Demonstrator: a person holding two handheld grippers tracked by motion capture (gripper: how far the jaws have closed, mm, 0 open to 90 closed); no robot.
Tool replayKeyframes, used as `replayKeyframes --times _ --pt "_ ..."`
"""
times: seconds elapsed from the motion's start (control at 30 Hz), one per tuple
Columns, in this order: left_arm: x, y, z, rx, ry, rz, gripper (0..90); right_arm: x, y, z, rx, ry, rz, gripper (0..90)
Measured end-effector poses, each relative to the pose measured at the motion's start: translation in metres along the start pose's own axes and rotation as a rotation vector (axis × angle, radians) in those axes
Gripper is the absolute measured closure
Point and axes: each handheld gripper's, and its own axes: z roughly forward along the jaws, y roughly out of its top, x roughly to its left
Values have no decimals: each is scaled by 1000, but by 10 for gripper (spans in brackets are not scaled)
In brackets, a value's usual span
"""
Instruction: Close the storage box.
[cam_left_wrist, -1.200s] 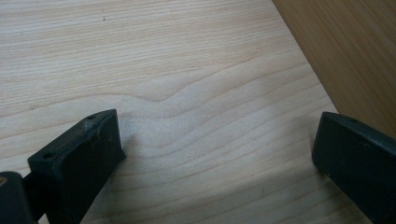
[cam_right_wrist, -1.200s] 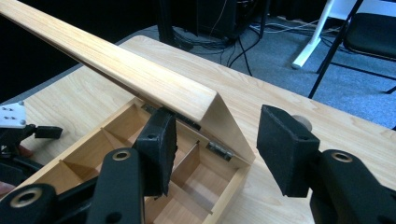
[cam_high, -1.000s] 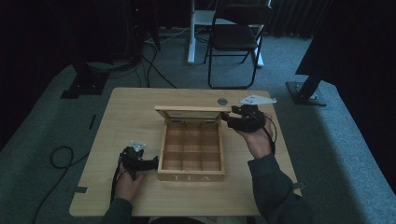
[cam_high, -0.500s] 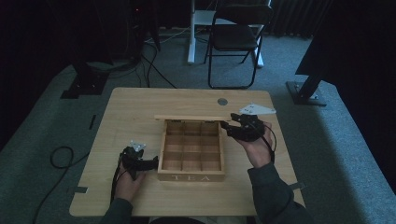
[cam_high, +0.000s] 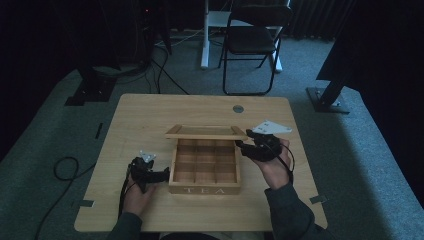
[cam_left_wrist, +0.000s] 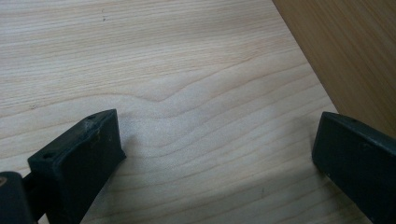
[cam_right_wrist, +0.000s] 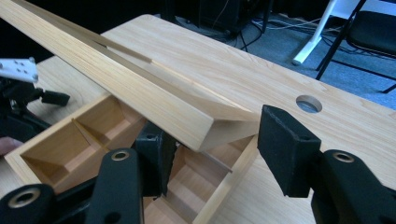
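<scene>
Wooden tea box is sitting in the middle of the frame on a pale tabletop, with the word TEA on the front wall at the lower edge. Its hinged lid is slanting over the far side of the box, roughly half lowered, and the nine empty compartments are lying open to view beneath it. The right tongs, right of centre, are reaching to the lid's right corner; in the right gripper view the jaws are bracketing that corner, one touching its underside, the other standing apart, so the corner looks cradled rather than clamped. The left tongs, at lower left just beside the box's left wall, are gaping with nothing between them. Closing appears under way; the lid is not yet seated.
</scene>
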Motion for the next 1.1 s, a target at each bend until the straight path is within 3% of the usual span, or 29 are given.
replayKeyframes --times 0.13,1.1 --pt "0 0 0 -2 1 -1 16 3 -4 -3 0 -13 -16 462" --pt "0 0 0 1 -1 -2 16 14 -33 -5 -1 -8 1 452"
